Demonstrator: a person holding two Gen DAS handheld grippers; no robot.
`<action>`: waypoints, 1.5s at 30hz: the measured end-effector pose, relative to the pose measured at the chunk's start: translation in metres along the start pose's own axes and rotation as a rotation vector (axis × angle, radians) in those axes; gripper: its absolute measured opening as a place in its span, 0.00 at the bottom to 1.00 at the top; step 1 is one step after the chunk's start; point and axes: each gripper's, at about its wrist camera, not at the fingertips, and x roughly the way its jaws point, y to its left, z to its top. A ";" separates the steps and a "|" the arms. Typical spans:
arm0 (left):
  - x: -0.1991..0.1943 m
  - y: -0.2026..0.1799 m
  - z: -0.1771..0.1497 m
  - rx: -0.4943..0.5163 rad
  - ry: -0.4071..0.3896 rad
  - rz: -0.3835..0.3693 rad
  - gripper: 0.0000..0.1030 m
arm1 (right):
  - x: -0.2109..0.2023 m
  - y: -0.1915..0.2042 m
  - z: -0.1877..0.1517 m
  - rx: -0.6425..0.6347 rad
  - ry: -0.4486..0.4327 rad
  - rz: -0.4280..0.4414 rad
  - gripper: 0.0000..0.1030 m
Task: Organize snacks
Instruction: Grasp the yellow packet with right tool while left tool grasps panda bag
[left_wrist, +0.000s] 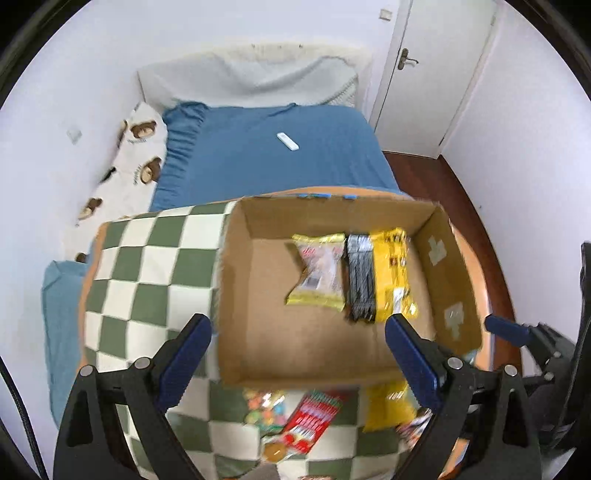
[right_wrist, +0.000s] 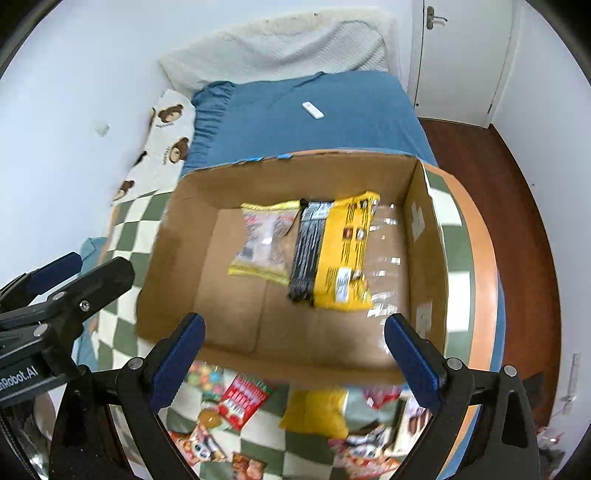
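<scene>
An open cardboard box (left_wrist: 236, 295) (right_wrist: 166, 251) stands on a green-and-white checkered cloth. Inside lie a clear packet with yellow ends (left_wrist: 319, 273) (right_wrist: 266, 240) and, to its right, a black-and-yellow packet (left_wrist: 384, 273) (right_wrist: 332, 254); a clear wrapper (right_wrist: 388, 258) glints beside that. Loose snacks lie in front of the box: a red packet (left_wrist: 314, 421) (right_wrist: 243, 402), a colourful candy bag (left_wrist: 264, 408) (right_wrist: 205, 380), a yellow packet (left_wrist: 388, 406) (right_wrist: 317, 410). My left gripper (left_wrist: 297, 354) hovers open over the box's near wall, empty. My right gripper (right_wrist: 295, 350) is open and empty there too.
The cloth covers a low round table with an orange rim (right_wrist: 480, 251) next to a bed with a blue sheet (left_wrist: 280, 155). A white remote (left_wrist: 288, 141) lies on the bed. Dark wood floor (right_wrist: 524, 206) and a white door (left_wrist: 424, 74) are at right.
</scene>
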 end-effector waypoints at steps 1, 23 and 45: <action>-0.003 0.001 -0.012 0.017 -0.002 0.012 0.94 | -0.003 0.001 -0.011 0.002 -0.002 0.007 0.97; 0.144 0.002 -0.277 0.510 0.546 0.104 0.75 | 0.090 -0.026 -0.209 0.139 0.290 0.010 0.97; 0.129 0.126 -0.236 -0.208 0.532 -0.033 0.58 | 0.139 0.004 -0.157 -0.001 0.272 -0.060 0.59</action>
